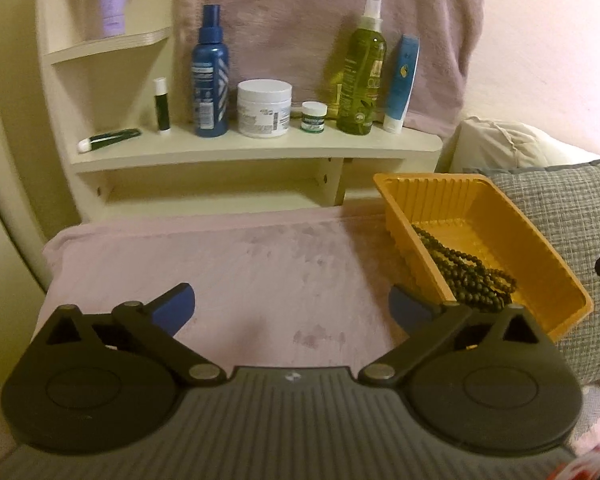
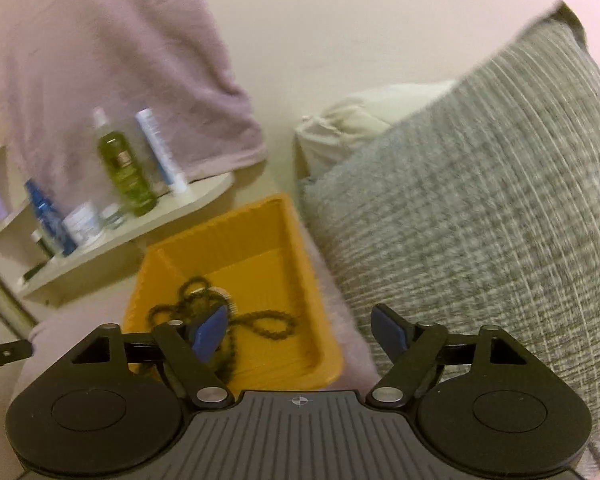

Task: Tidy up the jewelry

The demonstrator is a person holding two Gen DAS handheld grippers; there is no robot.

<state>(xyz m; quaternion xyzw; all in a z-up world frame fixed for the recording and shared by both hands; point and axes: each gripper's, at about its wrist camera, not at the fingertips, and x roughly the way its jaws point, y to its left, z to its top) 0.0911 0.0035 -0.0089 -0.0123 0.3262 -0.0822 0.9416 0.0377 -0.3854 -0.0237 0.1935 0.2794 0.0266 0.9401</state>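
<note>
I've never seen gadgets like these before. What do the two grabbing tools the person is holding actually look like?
They look alike. The left gripper and right gripper each have a grey ribbed body with a small crosshair mark, two black round discs, black linkage arms with silver pivot pins, and blue pads on the fingertips. No cables or sleeves show.

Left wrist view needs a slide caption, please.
Open left claw over pink cloth; dark bead necklace lies in the yellow tray.
</note>
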